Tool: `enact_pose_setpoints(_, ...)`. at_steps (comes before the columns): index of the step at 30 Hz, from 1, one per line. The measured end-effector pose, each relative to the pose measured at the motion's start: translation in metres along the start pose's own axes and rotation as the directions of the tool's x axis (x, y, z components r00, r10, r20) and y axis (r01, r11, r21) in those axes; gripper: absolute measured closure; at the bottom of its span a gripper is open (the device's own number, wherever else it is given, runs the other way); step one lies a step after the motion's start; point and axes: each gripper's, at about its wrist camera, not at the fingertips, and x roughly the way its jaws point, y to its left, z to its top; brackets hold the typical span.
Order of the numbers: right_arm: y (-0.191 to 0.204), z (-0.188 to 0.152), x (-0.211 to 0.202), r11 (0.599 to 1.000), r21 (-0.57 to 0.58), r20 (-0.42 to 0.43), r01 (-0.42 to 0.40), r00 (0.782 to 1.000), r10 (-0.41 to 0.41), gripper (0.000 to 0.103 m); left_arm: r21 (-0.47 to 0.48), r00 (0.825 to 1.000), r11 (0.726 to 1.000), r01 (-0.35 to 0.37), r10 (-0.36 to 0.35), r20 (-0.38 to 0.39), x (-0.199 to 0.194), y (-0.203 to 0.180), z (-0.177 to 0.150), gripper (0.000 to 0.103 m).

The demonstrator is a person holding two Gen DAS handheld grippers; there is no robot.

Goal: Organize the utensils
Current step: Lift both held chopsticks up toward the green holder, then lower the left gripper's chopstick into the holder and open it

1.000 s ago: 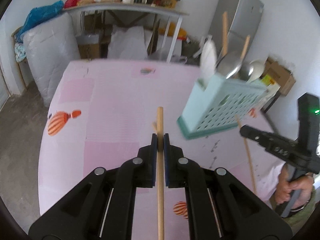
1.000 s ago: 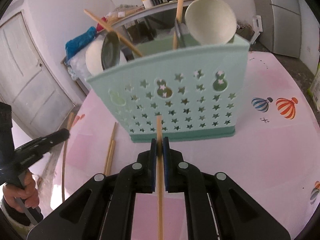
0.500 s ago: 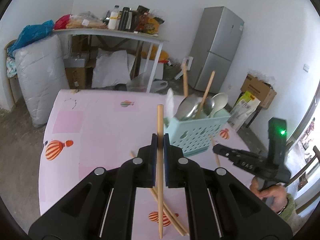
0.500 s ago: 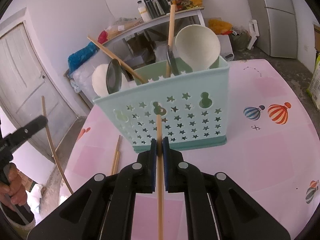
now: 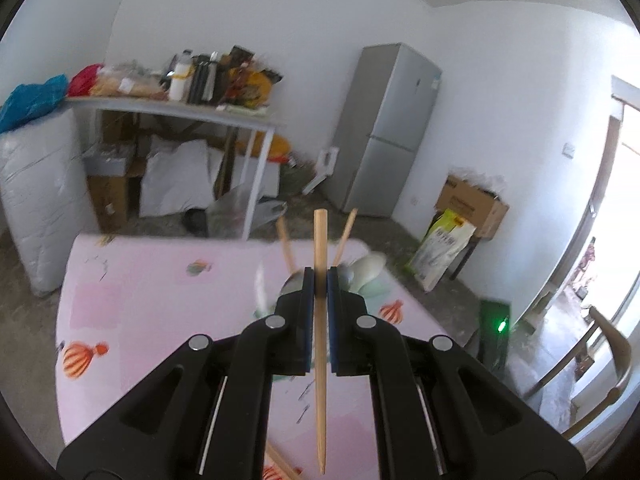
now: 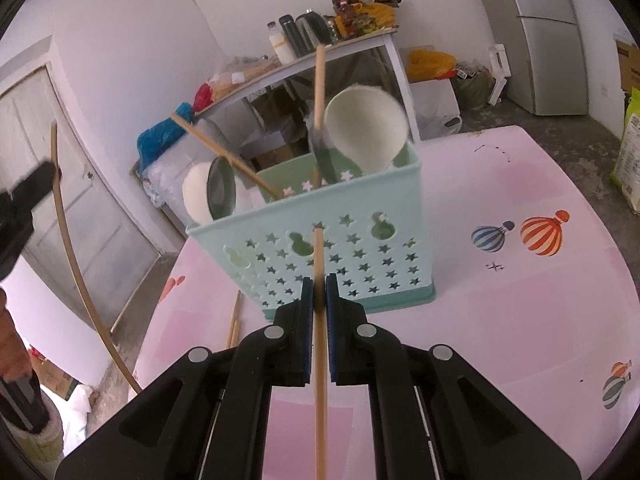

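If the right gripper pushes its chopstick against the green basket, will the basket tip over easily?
Probably it could. The basket looks like thin, perforated plastic, so likely light. Tall spoons and chopsticks stand above its rim, which may make it top-heavy. Its base looks wide, which should help somewhat.

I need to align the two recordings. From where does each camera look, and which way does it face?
Left wrist: on the left gripper, its fingers clamp a chopstick; faces the fridge.
Right wrist: on the right gripper, clamping another chopstick; faces the utensil basket.
Shared: basket, pink table.
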Motion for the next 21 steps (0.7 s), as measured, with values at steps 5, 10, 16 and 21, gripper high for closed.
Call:
enact_pose_setpoints(5,-0.007,0.004,-0.008,1.0,0.017,0.023,0.01,1.0,-0.01,0.097,0.021,0.993,0.999,0.04,-0.042,0.107,0.003,-0.019,0.032,0.098)
enact_pose_setpoints(10,-0.011,0.005,-0.012,1.0,0.028,0.035,0.01,0.999,-0.011,0.097,0.023,0.974,0.999,0.047,-0.051,0.222,0.016,-0.039,0.067,0.098)
enact_pose_setpoints(16,-0.011,0.006,-0.012,1.0,0.027,0.036,0.009,0.999,-0.01,0.097,0.017,0.949,0.999,-0.032,0.025,0.314,0.054,-0.054,0.086,0.098)
enact_pose_setpoints(21,-0.013,0.006,-0.012,1.0,0.029,0.036,0.011,0.999,-0.012,0.097,0.001,0.954,0.996,-0.092,0.087,0.288,0.099,-0.054,0.073,0.098)
